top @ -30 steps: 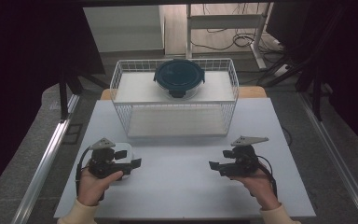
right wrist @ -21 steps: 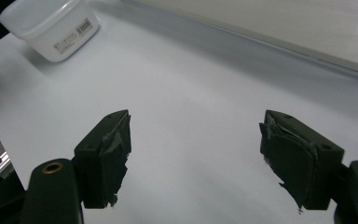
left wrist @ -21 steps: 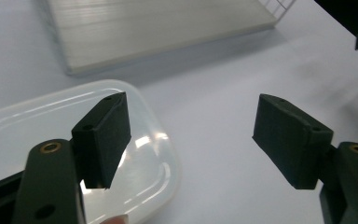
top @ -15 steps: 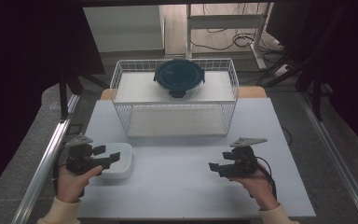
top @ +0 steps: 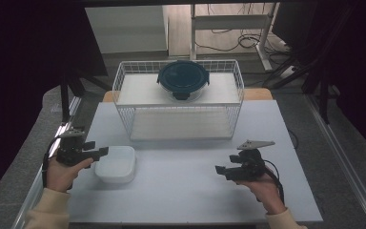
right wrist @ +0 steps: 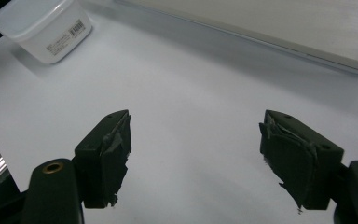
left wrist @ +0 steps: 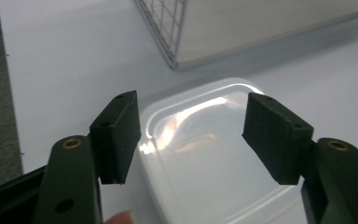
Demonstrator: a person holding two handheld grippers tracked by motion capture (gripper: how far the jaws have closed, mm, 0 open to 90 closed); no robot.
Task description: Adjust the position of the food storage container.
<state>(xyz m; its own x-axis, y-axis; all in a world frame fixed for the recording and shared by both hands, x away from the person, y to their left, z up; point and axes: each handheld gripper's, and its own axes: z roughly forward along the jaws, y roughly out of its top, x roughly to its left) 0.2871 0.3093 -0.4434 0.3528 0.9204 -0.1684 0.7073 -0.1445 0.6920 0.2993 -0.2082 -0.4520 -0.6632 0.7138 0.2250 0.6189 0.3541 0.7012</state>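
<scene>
L fingers [left wrist: 123,135]: apart, have just been closing in; the white translucent square plastic container [left wrist: 214,154] sits between and past them, pads not pressing on it that I can see. In my high view the L gripper [top: 95,153] sits just beside the container's left edge, at the front-left of the white surface [top: 181,191]. L hand [top: 62,174] wraps the gripper body, cream sleeve behind it.

R fingers [right wrist: 112,154]: wide, nothing between them, bare surface underneath; pads look frayed. R gripper [top: 221,171] is front-right, well apart from the container, pointing left toward it.

Container rests flat on the surface, lid on, near the front-left corner of the white wire rack [top: 178,102]. On the rack's upper shelf: round glass dish w/ dark blue lid [top: 183,78].
</scene>
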